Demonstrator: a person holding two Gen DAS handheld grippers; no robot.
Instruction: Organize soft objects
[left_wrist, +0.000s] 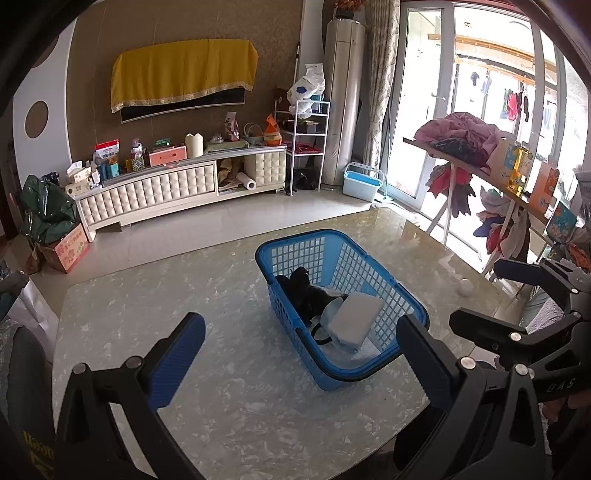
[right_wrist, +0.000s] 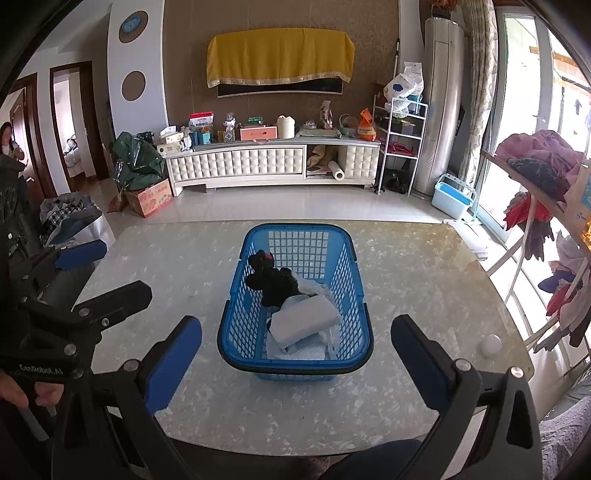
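**A:** Both tools hover at the near edge of the marble table (right_wrist: 406, 258). The left gripper (left_wrist: 301, 354) has its fingers spread wide, nothing between them. Same for the right gripper (right_wrist: 297, 354): jaws apart, empty.

**B:** And the soft things? They sit in the blue basket (right_wrist: 354, 280) at the middle of the table. There's a black plush toy (right_wrist: 273, 280) toward the far half, leaning on the left wall, and a white sponge block (right_wrist: 304, 319) lying across pale cloth (right_wrist: 295, 352) at the near end.

**A:** So the gathering looks mostly done to me. One straggler, though: a small white ball (right_wrist: 490, 345) near the table's right edge, well apart from the basket.

**B:** I can't tell whether it's soft. If it counts, my guess is that's the next pick, and it belongs to the right tool, which is nearer.

**A:** It would call for a swing out to the right and a low, level approach, with the fingers either side before closing. A round thing so near the edge could roll off if nudged.

**B:** Then a carry back over the basket rim (left_wrist: 341, 378) and a release above the sponge block.
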